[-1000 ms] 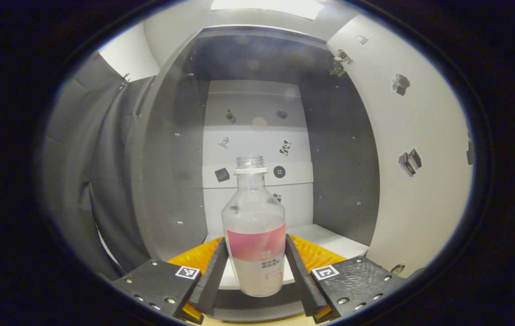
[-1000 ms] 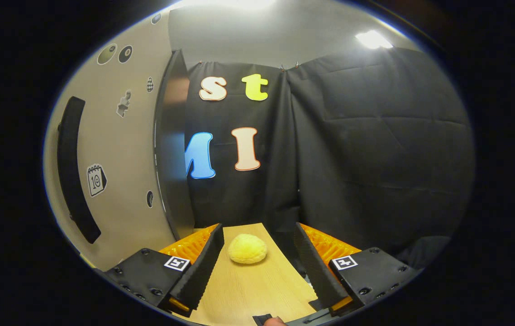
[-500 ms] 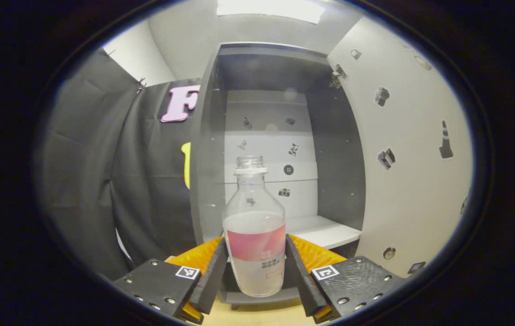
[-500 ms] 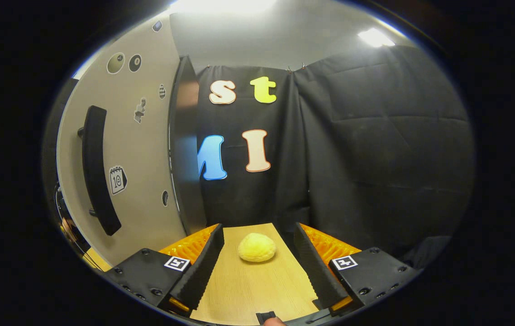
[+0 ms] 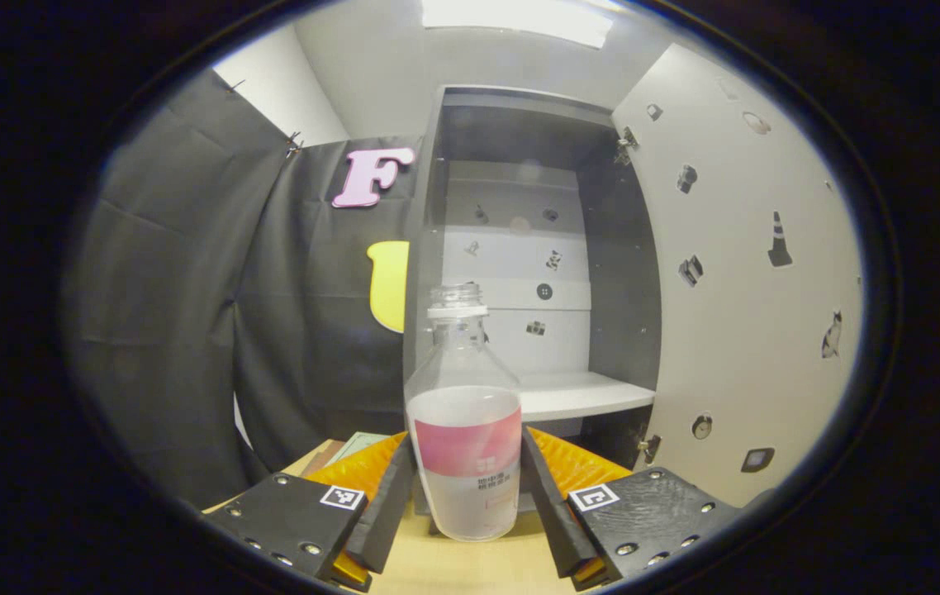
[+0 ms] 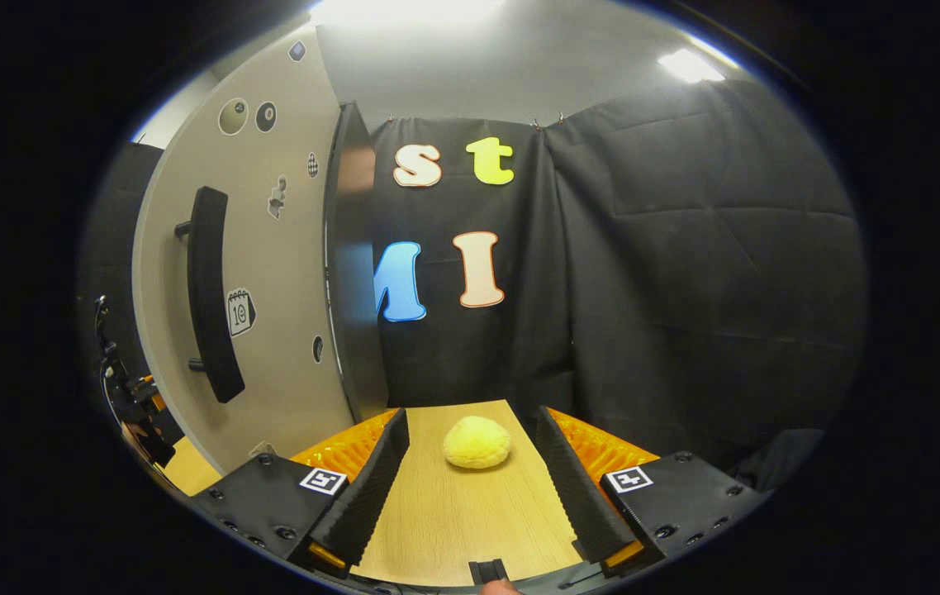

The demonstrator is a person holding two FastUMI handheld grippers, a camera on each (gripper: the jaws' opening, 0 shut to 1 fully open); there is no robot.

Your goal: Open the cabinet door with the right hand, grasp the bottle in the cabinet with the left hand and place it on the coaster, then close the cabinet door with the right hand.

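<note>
In the left gripper view a clear uncapped bottle [image 5: 464, 413] with a pink label sits upright between my left gripper's [image 5: 467, 487] fingers, which press on its sides. Behind it stands the open grey cabinet [image 5: 519, 248] with a white shelf [image 5: 577, 395]; its pale door [image 5: 734, 273] swings out on the right. A greenish flat corner, perhaps the coaster [image 5: 358, 443], peeks out at the lower left on the wooden table. In the right gripper view my right gripper [image 6: 474, 479] is open over the table, with the door's outer face and its black handle [image 6: 210, 293] to the left.
A yellow lumpy object [image 6: 477, 441] lies on the wooden table [image 6: 453, 521] just ahead of the right gripper. Black cloth walls close in the booth behind and to the sides. Stickers dot the door and the cabinet's back panel.
My left gripper has drawn back out of the cabinet with the bottle, so the cabinet looks smaller and the table shows below. The right gripper has eased back and shifted slightly from the door.
</note>
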